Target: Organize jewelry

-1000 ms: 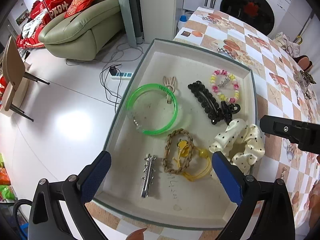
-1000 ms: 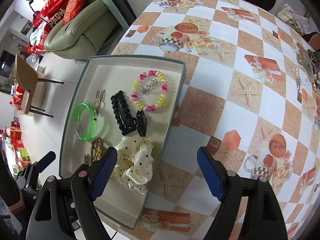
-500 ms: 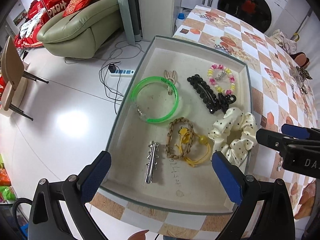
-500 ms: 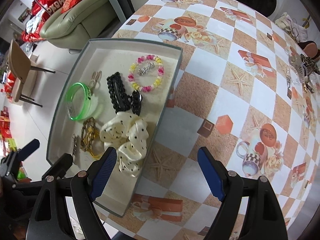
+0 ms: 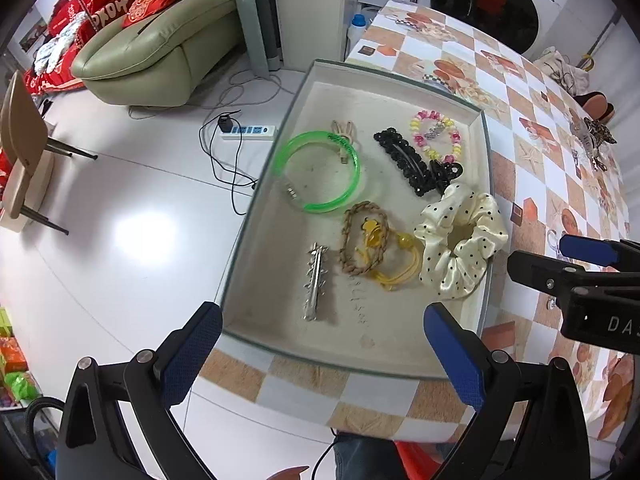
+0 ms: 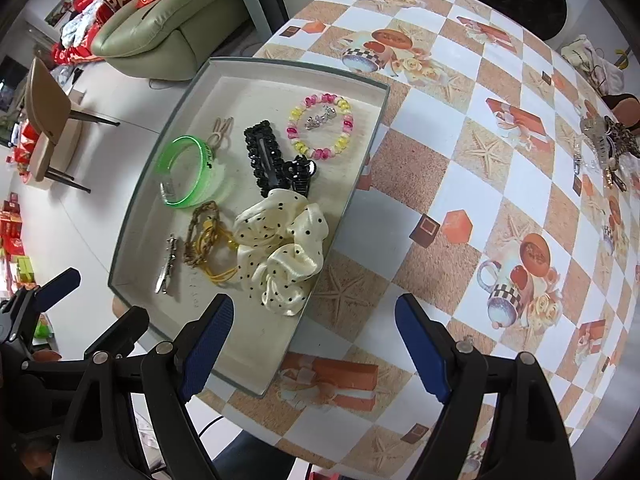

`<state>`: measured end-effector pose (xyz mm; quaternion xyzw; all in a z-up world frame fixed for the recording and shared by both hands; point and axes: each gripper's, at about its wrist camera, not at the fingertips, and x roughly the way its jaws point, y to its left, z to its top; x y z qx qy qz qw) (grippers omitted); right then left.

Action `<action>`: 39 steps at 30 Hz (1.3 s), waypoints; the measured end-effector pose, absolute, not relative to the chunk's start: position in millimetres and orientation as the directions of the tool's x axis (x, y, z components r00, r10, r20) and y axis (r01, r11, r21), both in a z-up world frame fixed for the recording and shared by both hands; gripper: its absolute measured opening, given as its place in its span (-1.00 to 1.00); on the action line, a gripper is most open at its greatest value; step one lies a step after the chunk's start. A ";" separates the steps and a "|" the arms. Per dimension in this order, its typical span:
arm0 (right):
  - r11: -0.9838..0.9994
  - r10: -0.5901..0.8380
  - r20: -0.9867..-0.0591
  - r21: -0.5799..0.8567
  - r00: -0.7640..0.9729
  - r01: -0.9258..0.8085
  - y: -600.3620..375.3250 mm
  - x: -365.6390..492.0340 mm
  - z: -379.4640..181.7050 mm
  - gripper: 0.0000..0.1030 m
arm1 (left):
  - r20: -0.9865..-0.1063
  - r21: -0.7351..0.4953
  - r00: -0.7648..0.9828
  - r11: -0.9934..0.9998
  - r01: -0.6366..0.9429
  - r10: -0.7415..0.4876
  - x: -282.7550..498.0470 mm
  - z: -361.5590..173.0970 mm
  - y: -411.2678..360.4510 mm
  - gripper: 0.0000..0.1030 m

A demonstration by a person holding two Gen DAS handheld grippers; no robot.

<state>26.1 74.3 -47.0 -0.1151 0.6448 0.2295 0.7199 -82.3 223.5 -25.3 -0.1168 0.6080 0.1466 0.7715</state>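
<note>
A shallow grey tray (image 5: 256, 208) (image 6: 136, 224) sits at the table's corner. In it lie a green bangle (image 5: 316, 172) (image 6: 184, 172), a black hair clip (image 5: 404, 162) (image 6: 266, 158), a pink and yellow bead bracelet (image 5: 436, 136) (image 6: 320, 128), a cream dotted scrunchie (image 5: 460, 240) (image 6: 280, 248), a braided band with a yellow tie (image 5: 372, 240) (image 6: 208, 240) and a silver clip (image 5: 316, 280) (image 6: 168, 264). My left gripper (image 5: 320, 356) is open and empty above the tray's near edge. My right gripper (image 6: 316, 352) is open and empty above the table beside the tray.
The checked tablecloth (image 6: 480, 184) covers the table. More jewelry (image 6: 604, 140) (image 5: 592, 136) lies at its far right. The table edge drops to a white floor with a power strip (image 5: 248, 132), a sofa (image 5: 160, 52) and a chair (image 5: 24, 152).
Both grippers have pulled back and up from the tray, which now looks smaller and farther. The right gripper has swung right over the table. Both stay open; nothing in the tray moved.
</note>
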 end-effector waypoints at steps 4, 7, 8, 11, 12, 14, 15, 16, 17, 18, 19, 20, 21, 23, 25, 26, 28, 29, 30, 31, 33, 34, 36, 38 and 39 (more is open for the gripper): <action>0.864 0.183 -0.980 0.125 0.073 -0.488 75.0 19.1 -37.1 0.65 | -0.972 0.002 0.219 0.931 -0.366 0.088 -87.3 -16.2 224.6 1.00; 0.860 0.192 -0.979 0.132 0.073 -0.492 76.6 14.0 -28.6 0.66 | -0.971 0.002 0.221 0.932 -0.363 0.088 -90.7 -8.9 224.2 1.00; 0.860 0.192 -0.978 0.130 0.077 -0.494 77.0 12.7 -25.6 0.66 | -0.971 0.002 0.222 0.932 -0.362 0.088 -91.5 -6.9 224.3 1.00; 0.861 0.194 -0.977 0.128 0.086 -0.492 77.8 10.8 -17.9 0.66 | -0.971 -0.006 0.224 0.933 -0.361 0.081 -94.4 0.2 223.5 1.00; 0.862 0.193 -0.977 0.126 0.089 -0.491 77.9 10.0 -15.1 0.66 | -0.971 -0.007 0.224 0.933 -0.360 0.079 -95.2 2.0 223.1 1.00; 0.863 0.193 -0.977 0.124 0.093 -0.490 77.6 9.4 -11.7 0.66 | -0.972 -0.008 0.223 0.934 -0.358 0.078 -96.2 4.7 221.9 1.00; 0.864 0.191 -0.977 0.122 0.094 -0.489 77.6 9.1 -9.9 0.66 | -0.972 -0.008 0.222 0.934 -0.357 0.076 -96.9 5.9 221.3 1.00; 0.865 0.187 -0.978 0.118 0.096 -0.488 77.2 8.7 -8.4 0.66 | -0.972 -0.008 0.221 0.934 -0.356 0.076 -97.4 6.5 220.4 1.00; 0.865 0.185 -0.978 0.115 0.097 -0.488 76.8 8.4 -7.4 0.66 | -0.973 -0.007 0.219 0.935 -0.355 0.076 -98.2 7.7 219.5 1.00; 0.865 0.183 -0.978 0.113 0.097 -0.489 76.1 8.1 -6.3 0.66 | -0.973 -0.004 0.218 0.935 -0.356 0.078 -99.3 8.6 218.8 1.00; 0.865 0.178 -0.979 0.108 0.099 -0.490 75.2 7.7 -4.9 0.66 | -0.973 -0.003 0.215 0.934 -0.357 0.079 -99.7 9.3 218.5 1.00; 0.864 0.176 -0.980 0.106 0.098 -0.492 74.8 7.3 -4.2 0.66 | -0.974 -0.001 0.212 0.933 -0.359 0.081 -100.9 10.8 218.4 1.00; 0.861 0.173 -0.980 0.104 0.094 -0.498 74.4 7.0 -3.6 0.66 | -0.974 0.000 0.212 0.933 -0.361 0.082 -101.6 11.5 218.4 1.00; 0.856 0.167 -0.982 0.099 0.090 -0.508 73.0 6.3 -1.9 0.66 | -0.974 0.004 0.210 0.931 -0.365 0.086 -103.4 15.3 218.7 1.00; 0.852 0.169 -0.981 0.100 0.090 -0.513 70.9 5.6 1.6 0.66 | -0.973 0.008 0.213 0.930 -0.367 0.093 -104.6 20.0 218.6 1.00; 0.852 0.173 -0.981 0.102 0.092 -0.514 70.0 5.2 4.1 0.66 | -0.972 0.009 0.215 0.930 -0.368 0.095 -105.1 21.7 218.9 1.00; 0.853 0.178 -0.978 0.100 0.105 -0.513 68.8 4.6 10.3 0.66 | -0.970 0.009 0.223 0.928 -0.371 0.099 -105.7 27.1 218.3 1.00; 0.853 0.181 -0.977 0.098 0.115 -0.512 68.5 4.4 13.6 0.66 | -0.969 0.010 0.226 0.928 -0.373 0.101 -105.9 29.7 218.0 1.00; 0.854 0.183 -0.975 0.093 0.127 -0.512 68.9 3.6 17.4 0.66 | -0.968 0.009 0.230 0.927 -0.374 0.102 -106.1 32.6 217.8 1.00; 0.854 0.184 -0.973 0.089 0.138 -0.513 69.3 3.1 20.7 0.66 | -0.967 0.009 0.233 0.927 -0.374 0.104 -106.2 35.0 217.8 1.00; 0.855 0.188 -0.968 0.079 0.164 -0.512 69.8 2.1 27.9 0.66 | -0.965 0.011 0.239 0.926 -0.376 0.108 -106.1 39.9 216.9 1.00; 0.856 0.190 -0.965 0.073 0.180 -0.512 69.9 1.3 31.8 0.66 | -0.964 0.012 0.241 0.926 -0.377 0.110 -106.1 41.7 216.2 1.00; 0.856 0.194 -0.960 0.065 0.202 -0.514 70.1 0.6 37.5 0.66 | -0.963 0.014 0.245 0.925 -0.379 0.114 -106.4 45.7 215.0 1.00; 0.855 0.199 -0.956 0.063 0.214 -0.515 70.4 0.3 42.4 0.66 | -0.961 0.014 0.252 0.926 -0.377 0.117 -106.6 49.3 214.1 1.00; 0.854 0.203 -0.955 0.064 0.217 -0.516 70.7 0.1 44.3 0.66 | -0.960 0.016 0.254 0.926 -0.377 0.119 -106.6 50.1 213.3 1.00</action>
